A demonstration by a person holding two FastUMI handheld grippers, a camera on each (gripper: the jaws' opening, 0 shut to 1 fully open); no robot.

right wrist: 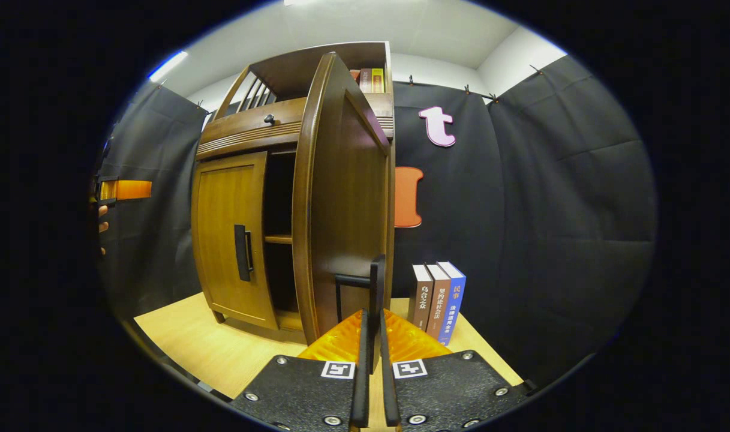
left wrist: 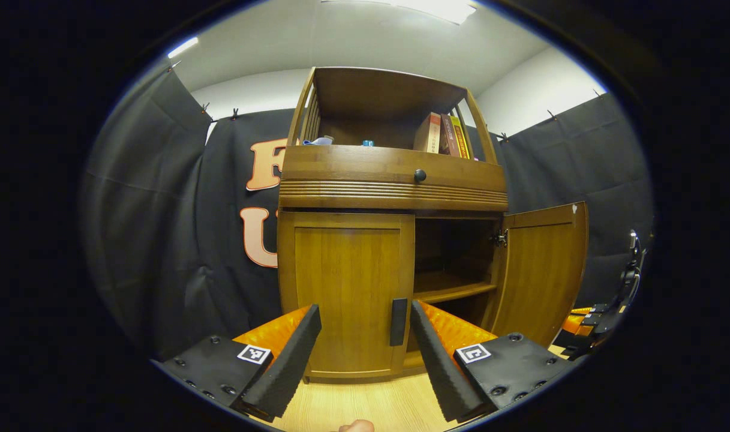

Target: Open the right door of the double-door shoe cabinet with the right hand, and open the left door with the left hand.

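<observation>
The wooden shoe cabinet (left wrist: 394, 186) stands on a light wood table. Its left door (left wrist: 347, 288) is closed, with a black vertical handle (left wrist: 399, 321) at its right edge. My left gripper (left wrist: 365, 339) is open in front of this door, and the handle sits between its fingers but farther off, untouched. The right door (right wrist: 341, 204) is swung wide open, its edge towards the right gripper view. My right gripper (right wrist: 372, 327) is shut on the right door's black handle (right wrist: 375, 282). In the left gripper view the open right door (left wrist: 541, 270) reveals an inner shelf (left wrist: 451, 288).
Three upright books (right wrist: 439, 297) stand on the table (right wrist: 209, 348) just right of the open door. Above the doors is a drawer with a black knob (left wrist: 420, 176), and above that an open shelf with books (left wrist: 442, 135). Black cloth walls surround the cabinet.
</observation>
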